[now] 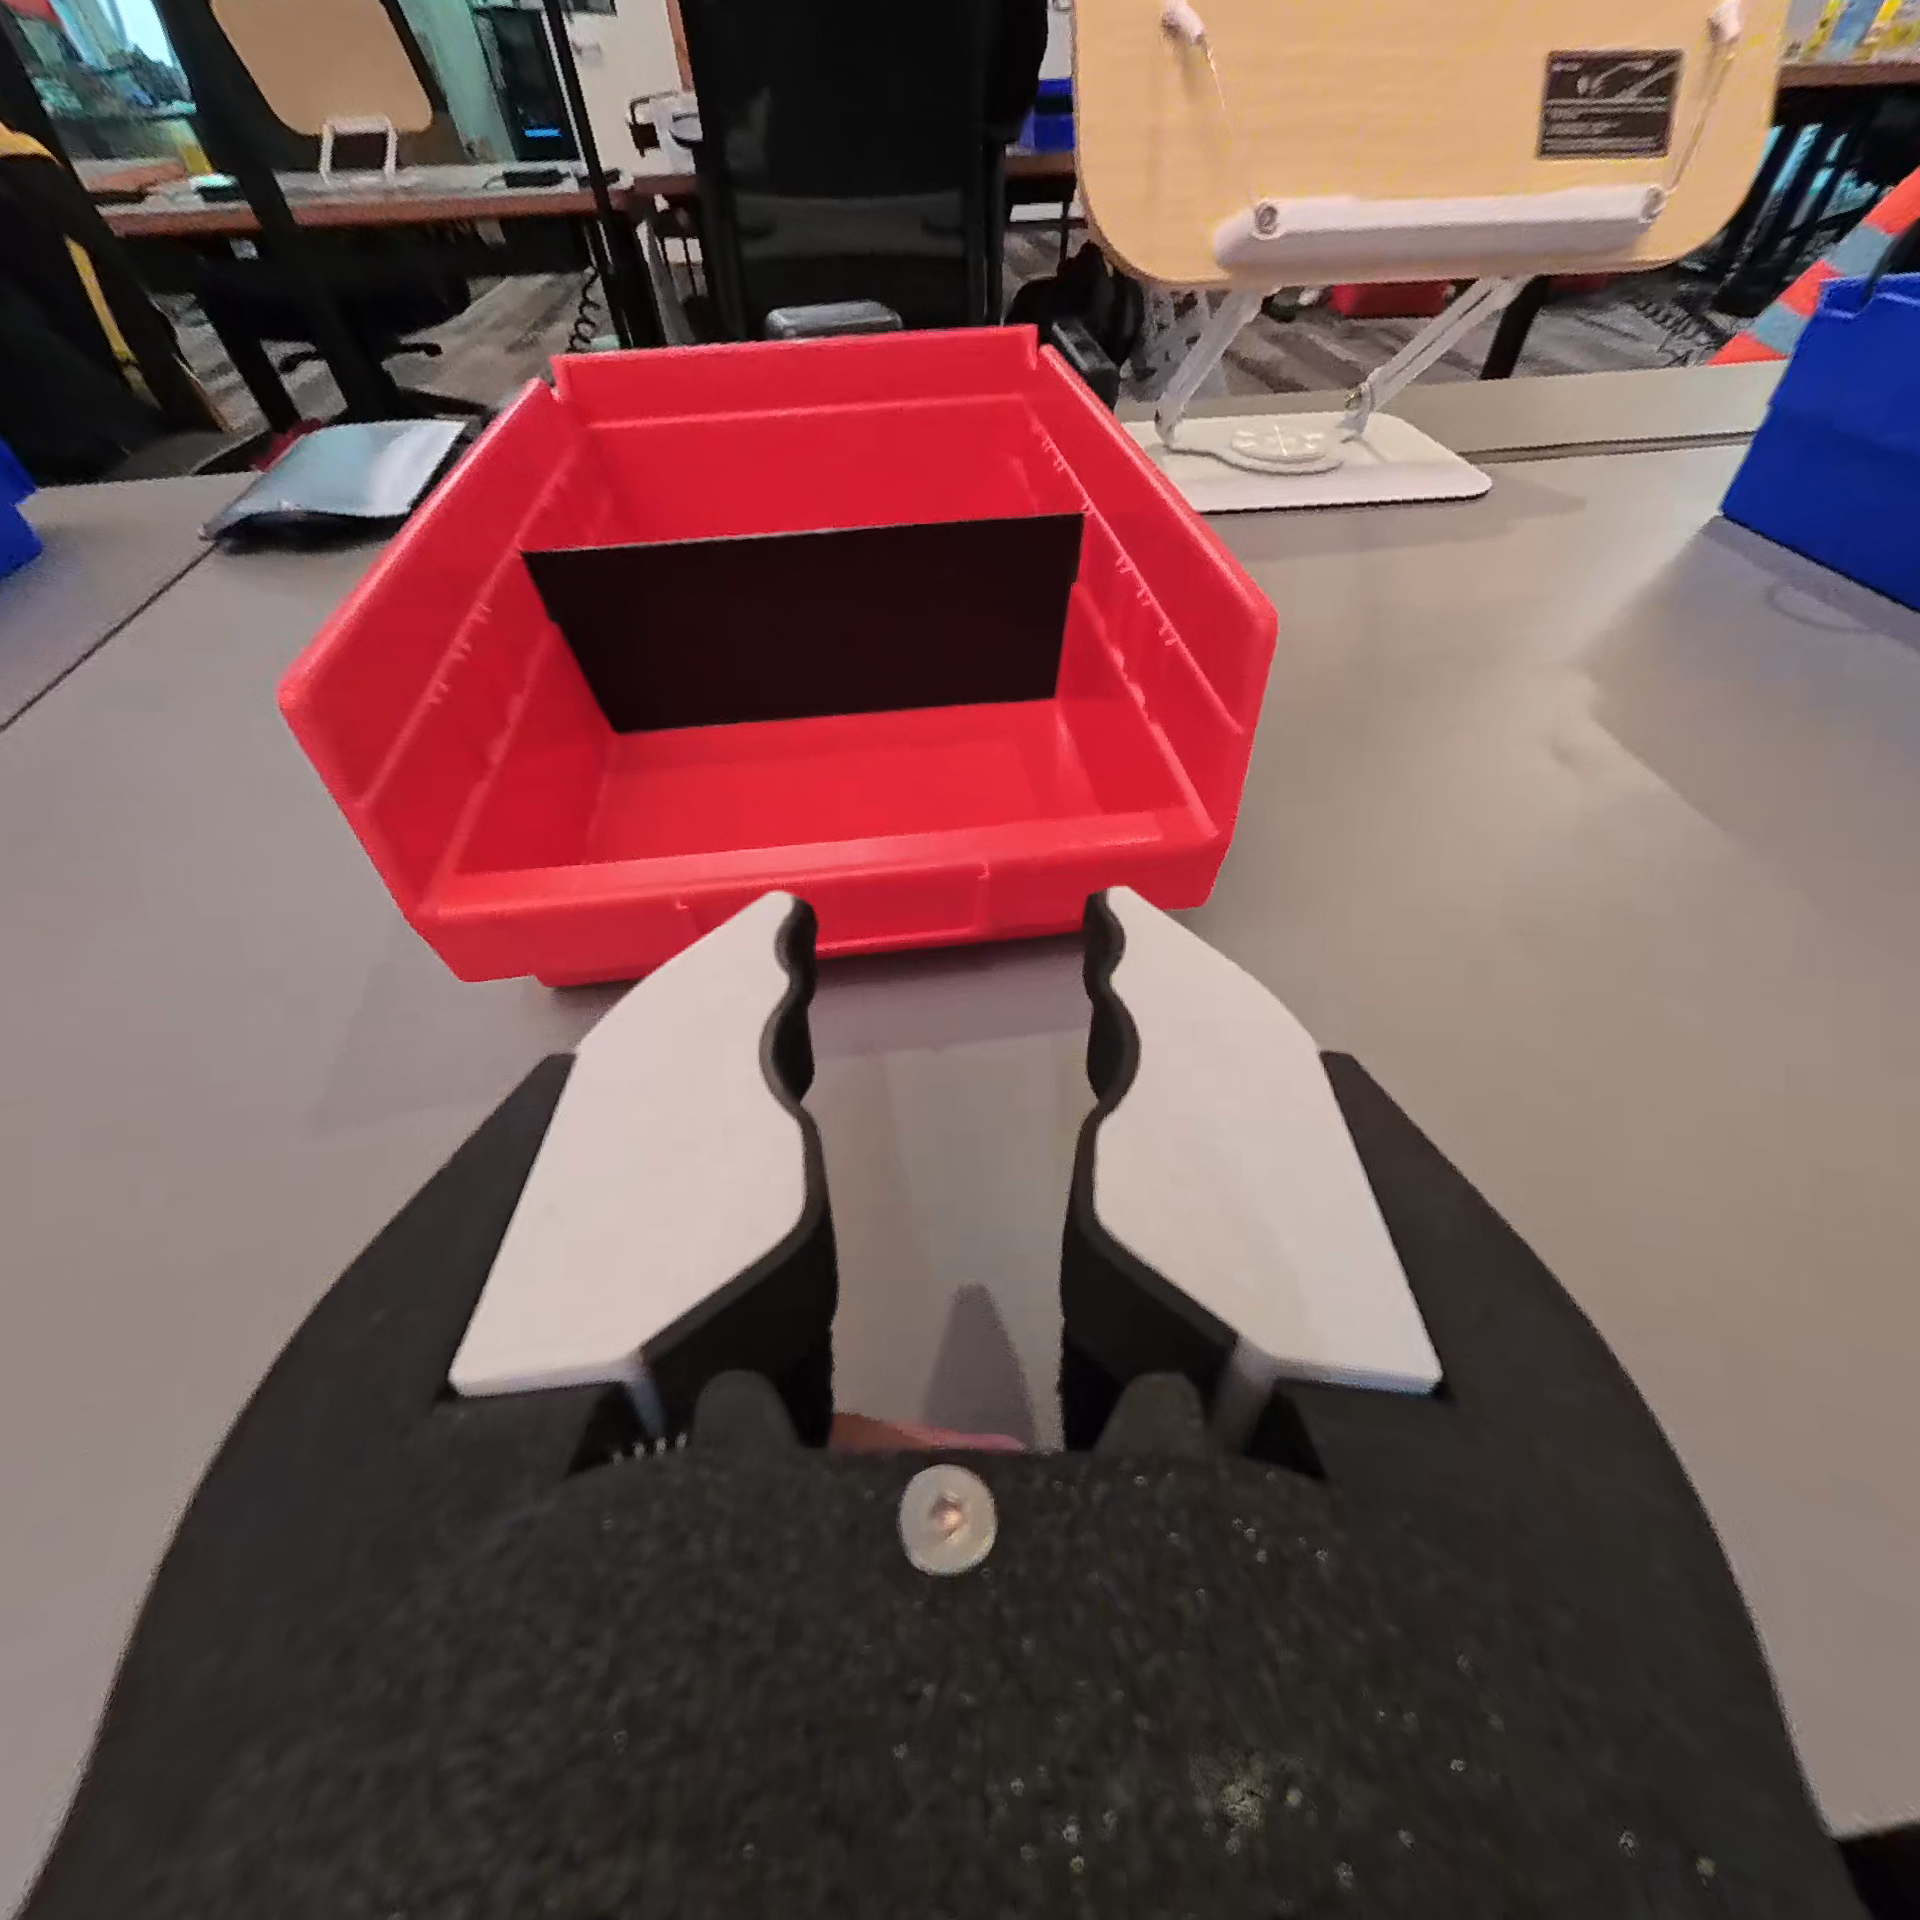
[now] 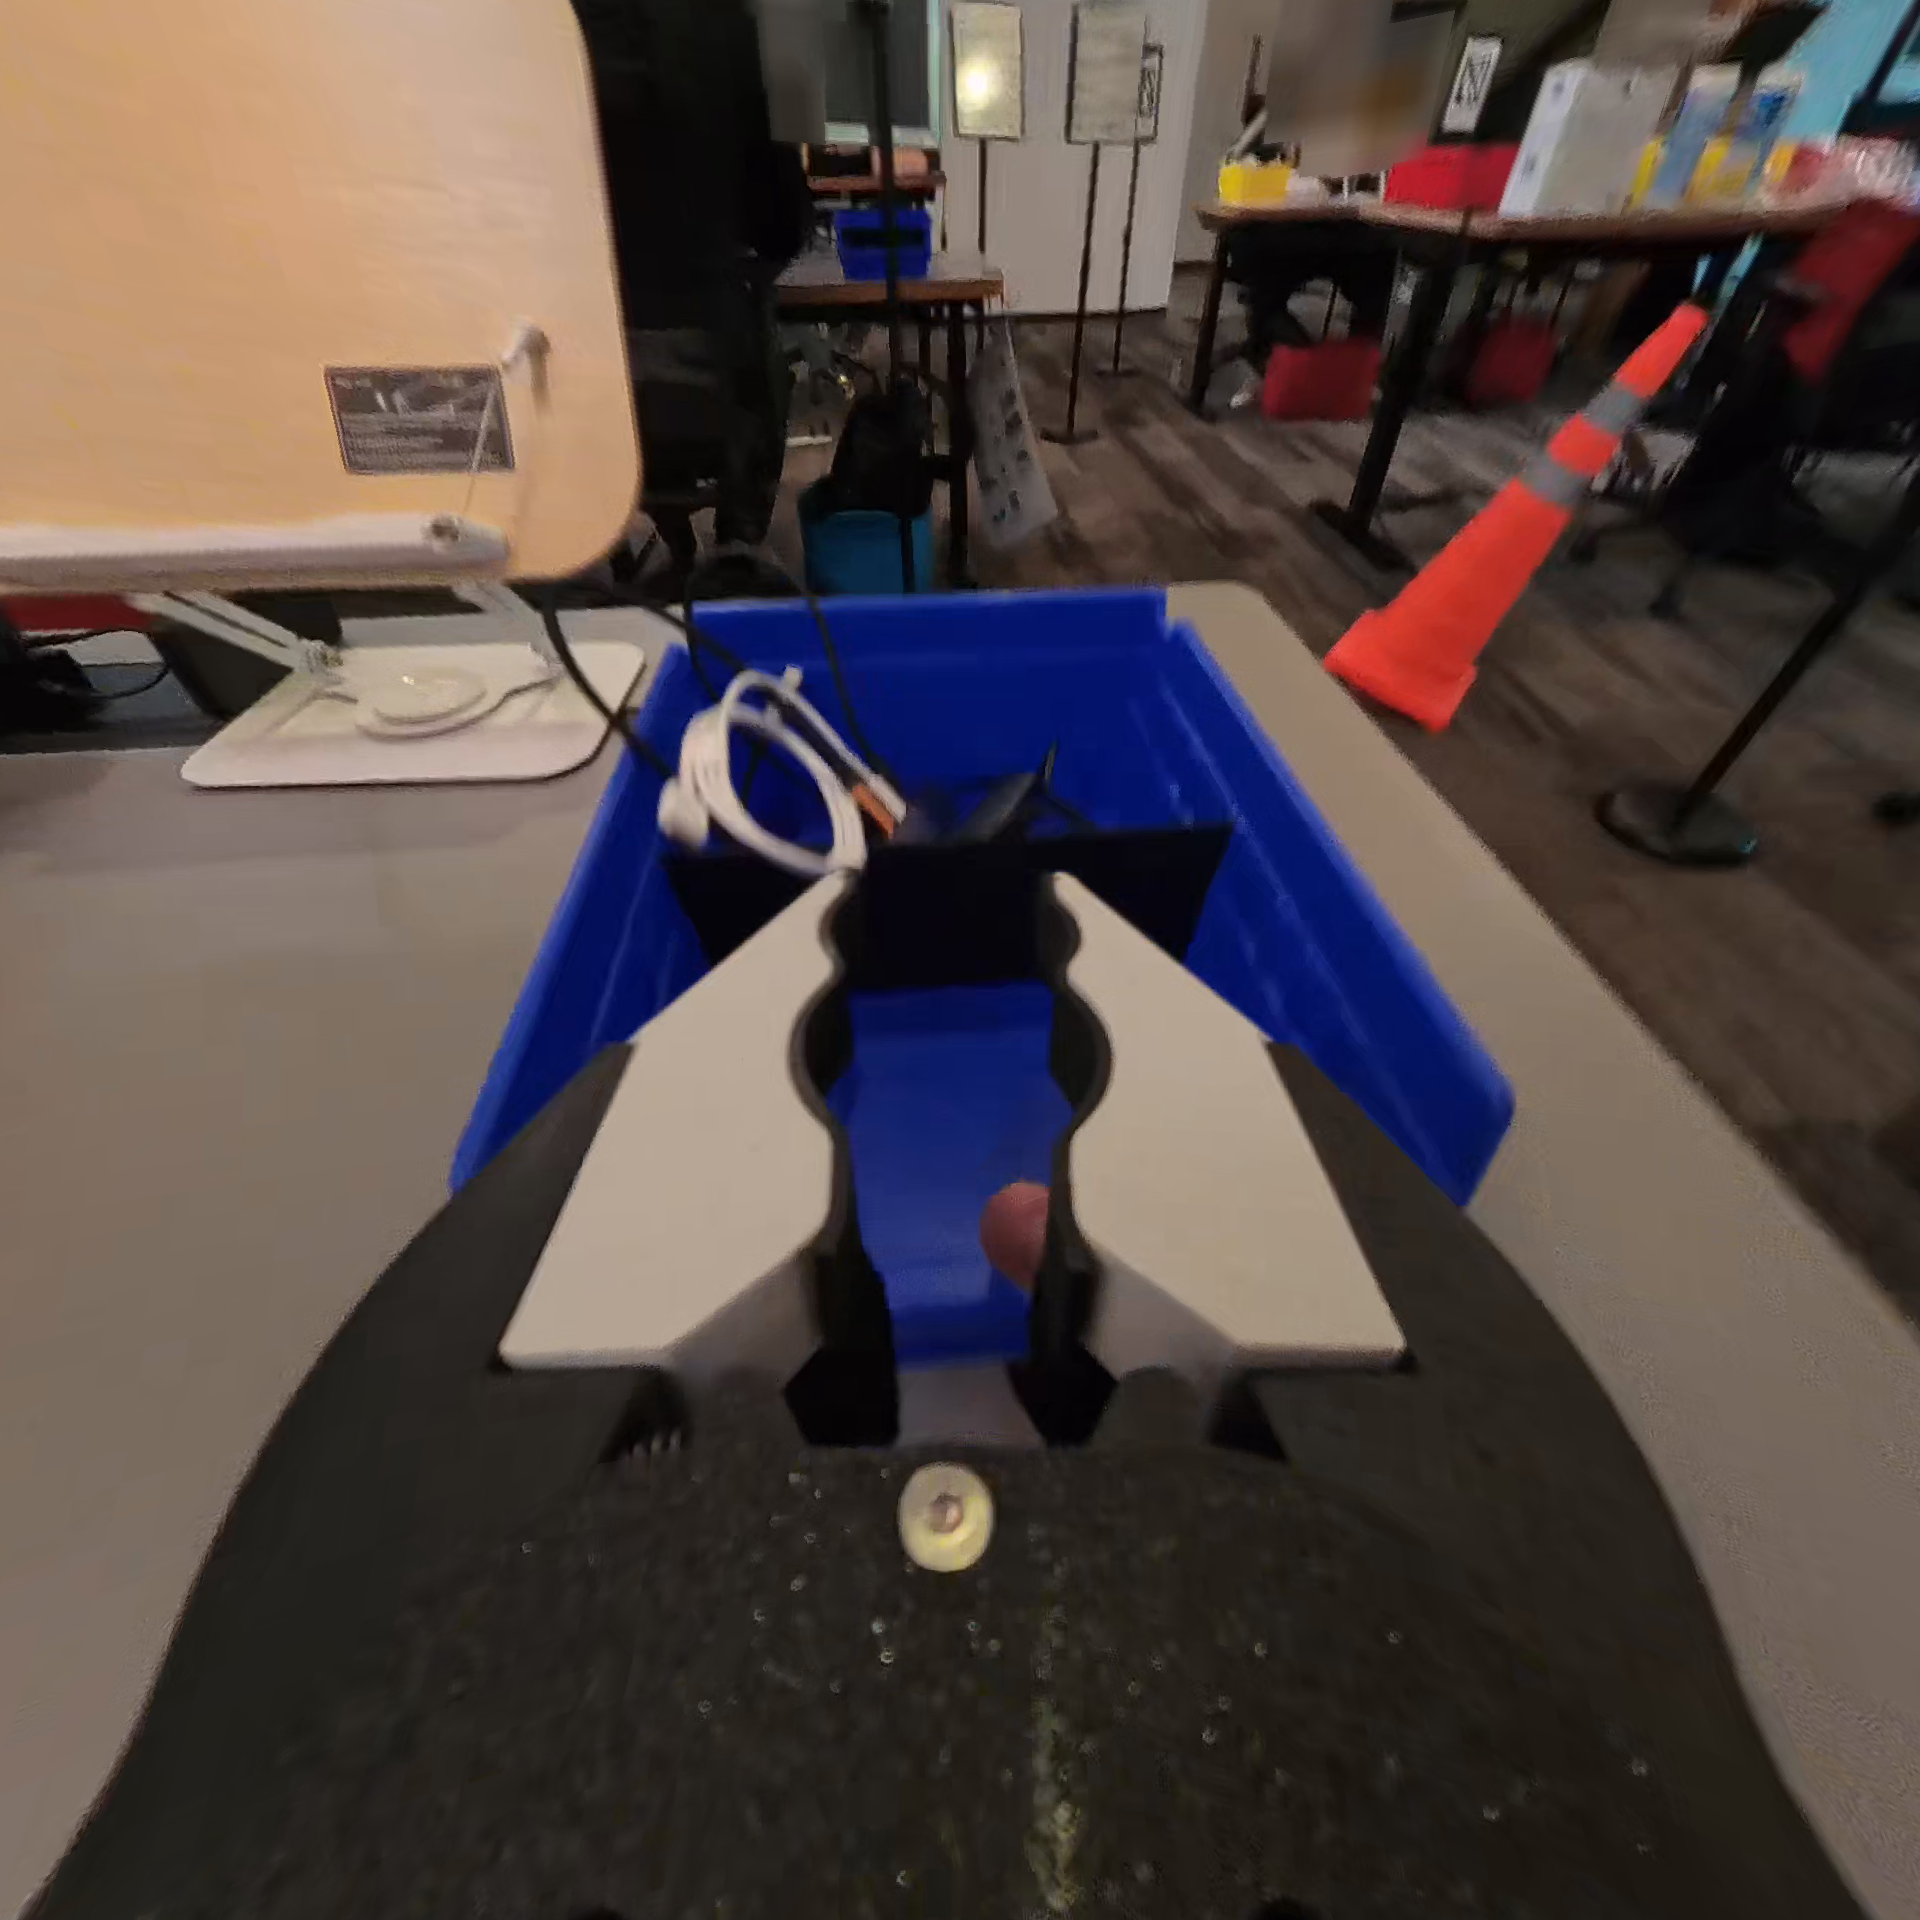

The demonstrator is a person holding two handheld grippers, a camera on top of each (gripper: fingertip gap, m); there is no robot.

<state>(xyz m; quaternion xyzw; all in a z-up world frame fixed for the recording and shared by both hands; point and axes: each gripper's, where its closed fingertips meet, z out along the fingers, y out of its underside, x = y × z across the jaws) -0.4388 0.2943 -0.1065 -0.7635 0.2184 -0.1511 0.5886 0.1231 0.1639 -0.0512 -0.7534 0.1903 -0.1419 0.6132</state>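
In the left wrist view a red plastic bin sits on the grey table, split by an upright black divider; both compartments look empty. My left gripper is open and empty, just short of the bin's front lip. In the right wrist view a blue bin holds a black divider. Behind the divider lie a coiled white cable and dark cables. My right gripper is open and empty, held over the blue bin's front compartment.
A light wooden board on a white stand rises behind the bins; it also shows in the right wrist view. A dark pouch lies left of the red bin. An orange cone stands on the floor beyond the table's right edge. My hands' fingertips stand some 60 cm from each other.
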